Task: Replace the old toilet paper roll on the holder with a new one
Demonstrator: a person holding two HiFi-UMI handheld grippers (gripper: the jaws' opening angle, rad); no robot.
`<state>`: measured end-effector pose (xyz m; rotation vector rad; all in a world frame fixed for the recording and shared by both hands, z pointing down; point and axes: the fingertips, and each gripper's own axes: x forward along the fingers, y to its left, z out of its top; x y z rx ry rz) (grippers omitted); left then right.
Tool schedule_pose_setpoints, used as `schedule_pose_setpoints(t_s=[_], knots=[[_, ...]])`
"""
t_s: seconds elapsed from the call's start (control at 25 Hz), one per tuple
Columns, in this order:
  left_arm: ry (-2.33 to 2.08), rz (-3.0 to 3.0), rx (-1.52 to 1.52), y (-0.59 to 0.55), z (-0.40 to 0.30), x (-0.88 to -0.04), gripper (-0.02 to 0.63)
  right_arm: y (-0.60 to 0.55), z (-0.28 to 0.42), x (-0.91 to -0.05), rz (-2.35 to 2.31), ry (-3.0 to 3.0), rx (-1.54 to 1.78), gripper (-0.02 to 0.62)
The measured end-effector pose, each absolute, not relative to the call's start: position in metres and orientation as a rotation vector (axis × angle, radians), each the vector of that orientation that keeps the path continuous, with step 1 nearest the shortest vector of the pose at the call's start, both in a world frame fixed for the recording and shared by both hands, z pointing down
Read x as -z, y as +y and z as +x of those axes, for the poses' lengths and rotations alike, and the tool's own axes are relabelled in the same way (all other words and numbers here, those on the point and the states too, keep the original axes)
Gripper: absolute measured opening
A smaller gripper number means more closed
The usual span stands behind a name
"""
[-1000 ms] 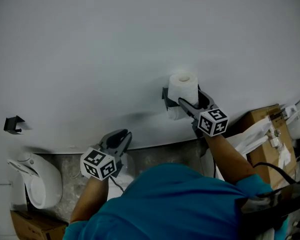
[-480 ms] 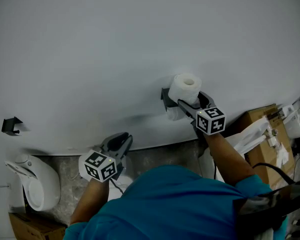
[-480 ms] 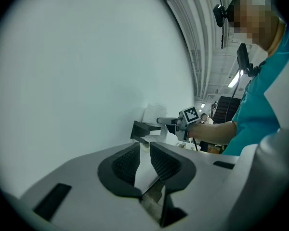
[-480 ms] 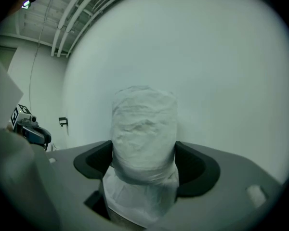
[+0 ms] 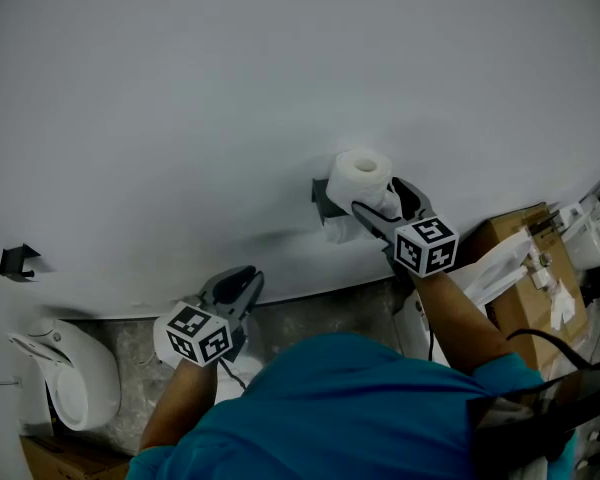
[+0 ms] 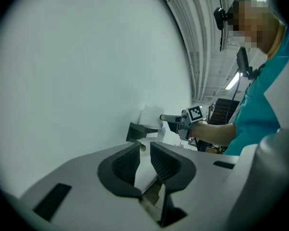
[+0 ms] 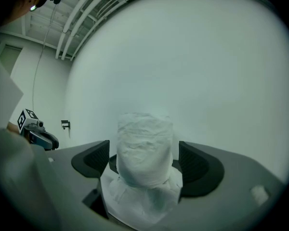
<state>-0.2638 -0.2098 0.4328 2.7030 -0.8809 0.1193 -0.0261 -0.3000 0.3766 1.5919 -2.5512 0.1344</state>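
Because the right gripper point(image 5: 378, 196) has just been opening its fingers, they now stand spread wide on either side of the toilet paper roll point(image 7: 145, 148). The right gripper view shows a gap between each pad and the paper, so nothing is squeezing the roll. The roll stands on end at the dark holder point(image 5: 323, 200) fixed to the white wall point(image 5: 230, 88). Its cardboard core faces up, and a loose, crumpled tail of paper hangs below it toward the gripper. Since the roll keeps its place with the pads off it, I judge that the holder is carrying its weight. That would explain why the fingers can part without it dropping. This looks like a release after seating the roll, though a shift to a fresh grip cannot be ruled out. Whether the core sits over a peg I cannot tell, as the roll hides that part. The gripper comes at the wall nearly level and straddles the curved sides, which leaves both ends of the core free.

The left gripper point(image 6: 144, 146) hangs low and to the left, well apart from the holder. Its fingers are drawn almost together with only a thin slit between them, and I can make out nothing pinched there. It seems parked to give the working hand room. The loose tail lies close to the right fingers, so backing away could snag it and tip the roll
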Motion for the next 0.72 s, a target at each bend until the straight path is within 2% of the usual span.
schedule_pose_setpoints(t_s=[0.24, 0.52, 0.56, 0.6, 0.68, 0.72], knots=[[-0.896, 2.728, -0.05, -0.22, -0.246, -0.417, 0.069, -0.283, -0.01, -0.335, 1.606, -2.64, -0.033, 0.42], [-0.959, 2.75, 0.103, -0.22, -0.215, -0.382, 0.069, -0.245, 0.047, -0.291, 1.476, -2.801, 0.124, 0.414], [-0.97, 2.746, 0.119, -0.219, -0.209, -0.379, 0.069, -0.241, 0.056, -0.291, 1.441, -2.816, 0.129, 0.396], [-0.981, 2.74, 0.128, -0.217, -0.203, -0.376, 0.069, -0.237, 0.065, -0.293, 1.412, -2.837, 0.125, 0.35], [-1.0, 2.728, 0.144, -0.213, -0.189, -0.374, 0.069, -0.23, 0.082, -0.3, 1.366, -2.887, 0.093, 0.2], [-1.006, 2.724, 0.156, -0.212, -0.182, -0.375, 0.068, -0.227, 0.089, -0.308, 1.346, -2.901, 0.071, 0.15]])
